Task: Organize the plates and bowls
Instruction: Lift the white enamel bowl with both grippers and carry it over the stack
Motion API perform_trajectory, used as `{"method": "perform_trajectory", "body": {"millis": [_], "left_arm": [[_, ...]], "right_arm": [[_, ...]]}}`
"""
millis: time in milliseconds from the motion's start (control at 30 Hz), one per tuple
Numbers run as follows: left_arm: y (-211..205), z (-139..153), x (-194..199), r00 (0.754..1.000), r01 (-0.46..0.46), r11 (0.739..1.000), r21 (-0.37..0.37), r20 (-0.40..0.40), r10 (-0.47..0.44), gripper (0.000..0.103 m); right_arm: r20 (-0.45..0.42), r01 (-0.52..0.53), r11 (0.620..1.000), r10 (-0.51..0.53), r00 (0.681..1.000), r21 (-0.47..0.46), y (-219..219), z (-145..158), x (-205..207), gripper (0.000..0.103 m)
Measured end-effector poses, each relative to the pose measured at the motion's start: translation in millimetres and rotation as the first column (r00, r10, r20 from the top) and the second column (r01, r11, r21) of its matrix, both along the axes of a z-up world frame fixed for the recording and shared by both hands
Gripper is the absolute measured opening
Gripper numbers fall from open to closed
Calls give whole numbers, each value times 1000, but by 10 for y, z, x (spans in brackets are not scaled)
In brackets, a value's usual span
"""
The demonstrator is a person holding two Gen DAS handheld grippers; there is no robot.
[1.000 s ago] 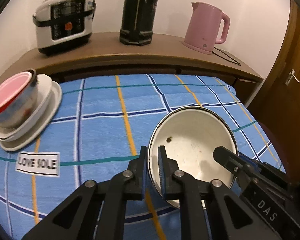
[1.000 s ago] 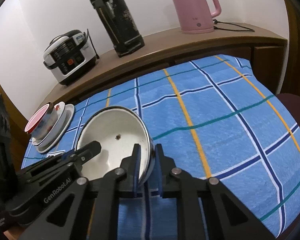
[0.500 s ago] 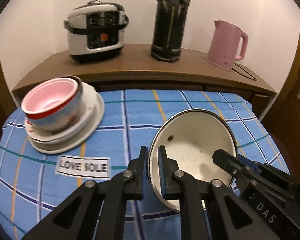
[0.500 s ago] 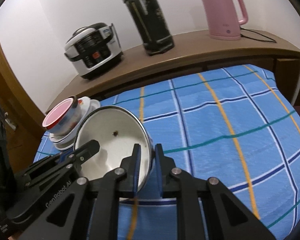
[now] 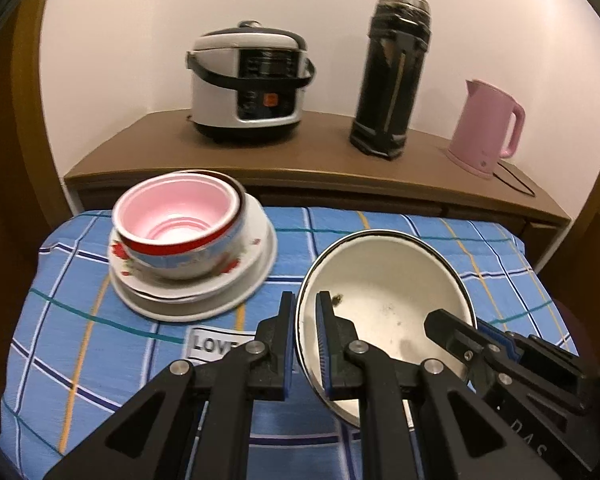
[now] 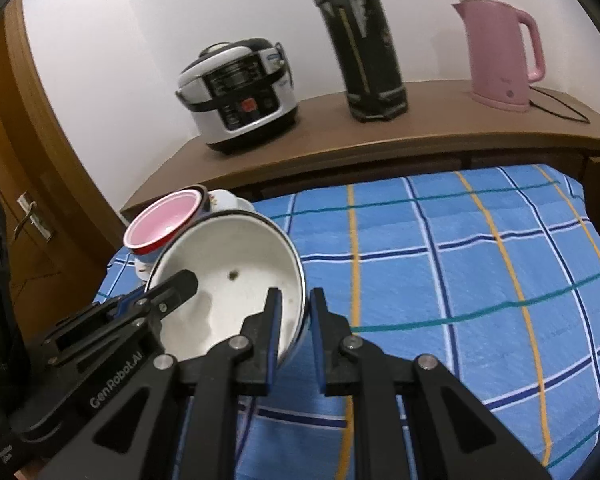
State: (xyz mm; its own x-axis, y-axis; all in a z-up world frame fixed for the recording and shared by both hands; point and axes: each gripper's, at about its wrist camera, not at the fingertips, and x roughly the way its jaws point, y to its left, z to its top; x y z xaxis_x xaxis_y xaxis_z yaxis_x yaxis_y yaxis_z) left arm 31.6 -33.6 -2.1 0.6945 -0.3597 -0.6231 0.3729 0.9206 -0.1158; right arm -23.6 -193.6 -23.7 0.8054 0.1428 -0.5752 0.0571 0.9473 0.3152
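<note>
A large white enamel bowl (image 5: 384, 296) with a dark rim hangs above the blue checked cloth, held from both sides. My left gripper (image 5: 305, 304) is shut on its left rim; my right gripper (image 6: 294, 300) is shut on its right rim (image 6: 300, 280). The right gripper's fingers (image 5: 452, 328) reach in at the lower right of the left wrist view. To the left stands a stack: a pink bowl with a red band (image 5: 176, 216) nested in a flowered bowl on white plates (image 5: 260, 264). The same stack (image 6: 168, 220) peeks out behind the held bowl in the right wrist view.
A wooden shelf (image 5: 320, 160) runs behind the table with a rice cooker (image 5: 248, 84), a black thermos (image 5: 392, 76) and a pink kettle (image 5: 484, 128). A white label (image 5: 216, 344) lies on the cloth (image 6: 460, 264). A wooden door with a handle (image 6: 32, 220) is at far left.
Both grippers carried the enamel bowl leftward and a little upward toward the stack. The stack now sits closer and more central in the left wrist view; both grips are unchanged.
</note>
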Motion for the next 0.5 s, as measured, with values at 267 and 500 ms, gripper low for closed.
{"method": "perform_trajectory", "body": {"millis": [267,500], "left_arm": [[235,19,74,999,-53,998,-14,7,54,11],[460,73,154,995,-102,994,-34,13,103,11]], "right_arm": [[11,-46,999,46,999,-11,250,83,113,14],[42,-76,997,77,996,-28,452,219,212,14]]}}
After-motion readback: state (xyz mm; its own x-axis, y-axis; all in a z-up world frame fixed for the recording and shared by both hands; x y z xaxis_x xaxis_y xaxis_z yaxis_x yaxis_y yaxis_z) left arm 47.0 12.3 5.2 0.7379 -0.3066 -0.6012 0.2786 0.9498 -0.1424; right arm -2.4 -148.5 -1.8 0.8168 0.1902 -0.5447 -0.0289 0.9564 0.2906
